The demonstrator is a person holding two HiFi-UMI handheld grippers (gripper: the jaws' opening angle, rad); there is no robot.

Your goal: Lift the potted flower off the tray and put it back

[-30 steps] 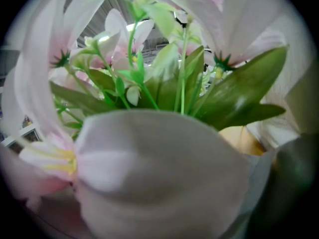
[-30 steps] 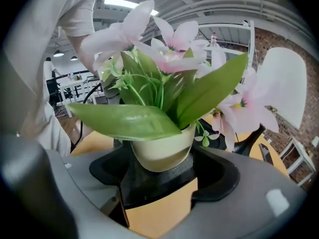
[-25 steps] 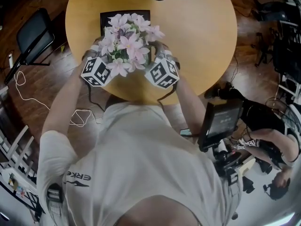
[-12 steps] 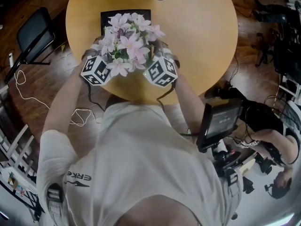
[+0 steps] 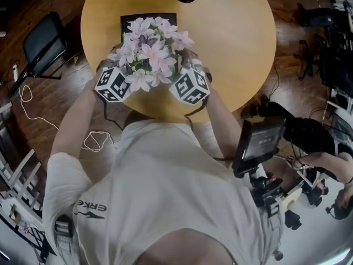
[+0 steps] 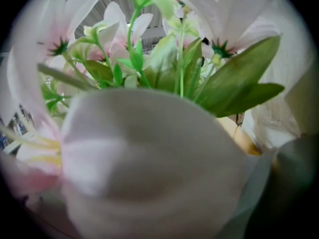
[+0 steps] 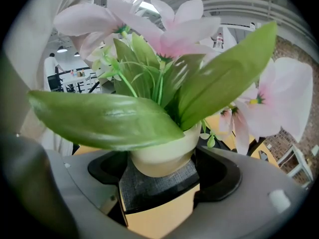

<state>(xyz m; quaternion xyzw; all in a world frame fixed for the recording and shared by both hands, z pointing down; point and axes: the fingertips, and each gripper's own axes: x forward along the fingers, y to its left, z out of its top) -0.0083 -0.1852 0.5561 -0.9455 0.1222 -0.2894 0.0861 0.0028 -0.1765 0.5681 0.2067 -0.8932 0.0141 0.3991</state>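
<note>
**A:** Though looking straight along the left gripper [image 5: 113, 83], cannot make out its jaws: only a pale pink petal [image 6: 149, 168] pressed up against the lens, with green leaves [image 6: 239, 88] and stems behind. No telling wide from narrow there.

**B:** And from the head view?

**A:** Just gives its marker cube, tucked against the left flank of the potted flower [image 5: 149, 51], half under the blossoms, above the near edge of the round wooden table [image 5: 237, 48].

**B:** Moving right, then, to the flower itself?

**A:** From above, a dome of pink blooms over a black tray [image 5: 148, 18], with the tray's far end poking out beyond them. Hides the pot entirely. In the right gripper view, though, plainly a cream pot [image 7: 162, 153], upright, over the near corner of the tray's grey woven surface, with broad leaves spilling over its rim. Cannot say whether resting on the tray or raised just clear of it.

**B:** And the right gripper [image 7: 160, 173]?

**A:** Mirrors the left one in the head view, cube snug against the flower's right flank. With jaws spread wide but filled: dark pads [image 7: 107, 166] against the pot's sides, one left, one right, clasping it between them.
</note>
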